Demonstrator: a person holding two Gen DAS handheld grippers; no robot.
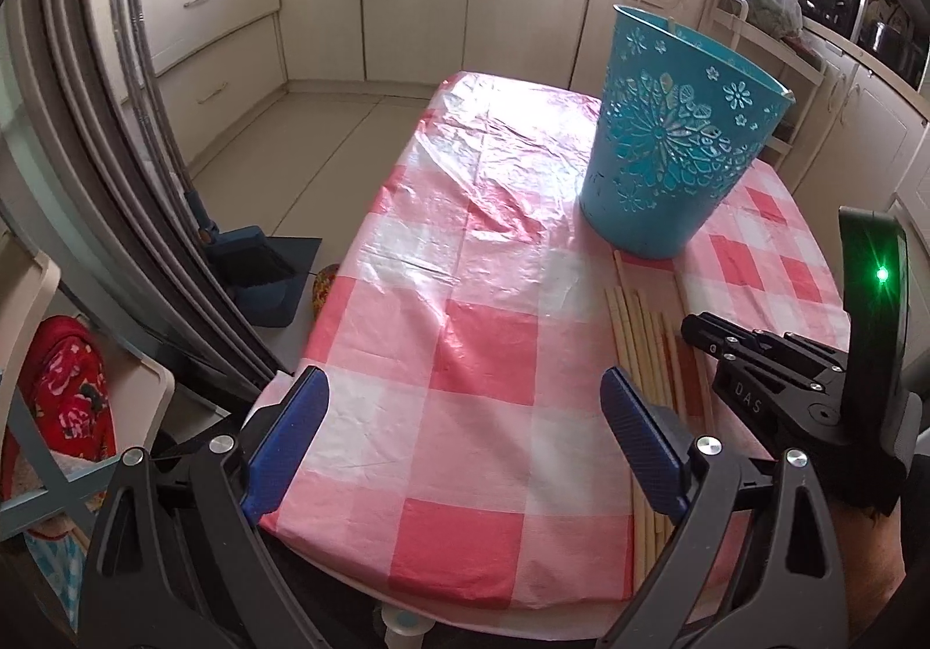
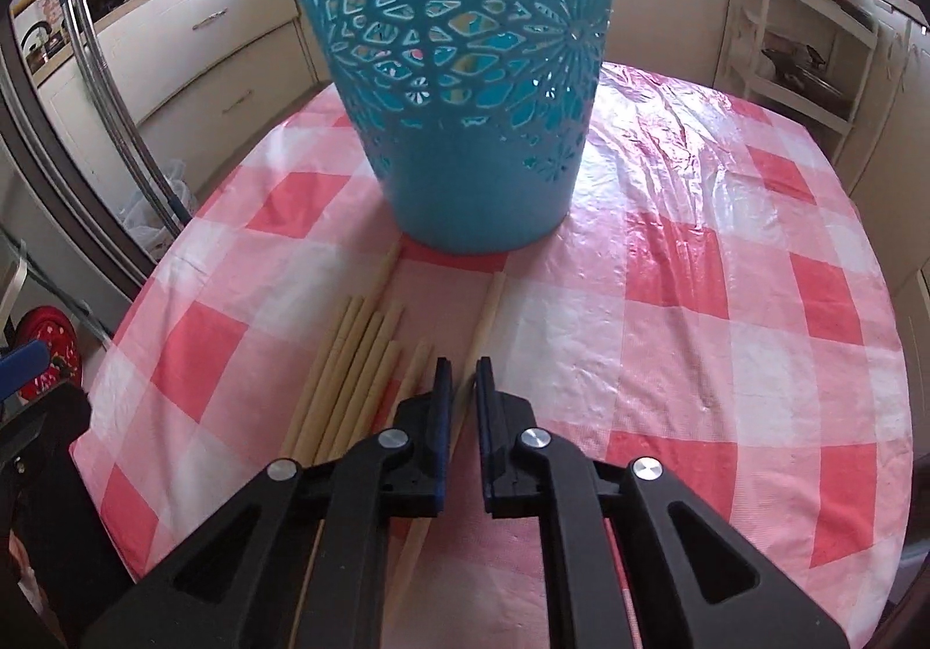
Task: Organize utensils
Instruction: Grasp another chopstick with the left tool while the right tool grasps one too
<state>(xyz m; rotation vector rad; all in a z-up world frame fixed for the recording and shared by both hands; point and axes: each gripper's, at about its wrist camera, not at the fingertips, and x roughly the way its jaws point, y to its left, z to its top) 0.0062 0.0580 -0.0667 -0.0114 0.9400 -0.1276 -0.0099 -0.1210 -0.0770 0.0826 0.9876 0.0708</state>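
Right wrist: right hand-held gripper (image 2: 463,376) nearly shut — pinching chopstick (image 2: 485,321).

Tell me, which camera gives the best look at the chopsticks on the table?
The right wrist view: the chopsticks lie fanned out before the blue bucket, tips visible. In the left wrist view, the chopsticks sit near the edge, partly hidden behind both grippers.

Chopsticks (image 2: 354,358) lie before bucket (image 2: 465,68) on table (image 2: 755,300)

Pale wooden chopsticks (image 2: 354,376) lying bundled before upright, seemingly empty teal basket (image 2: 459,85).
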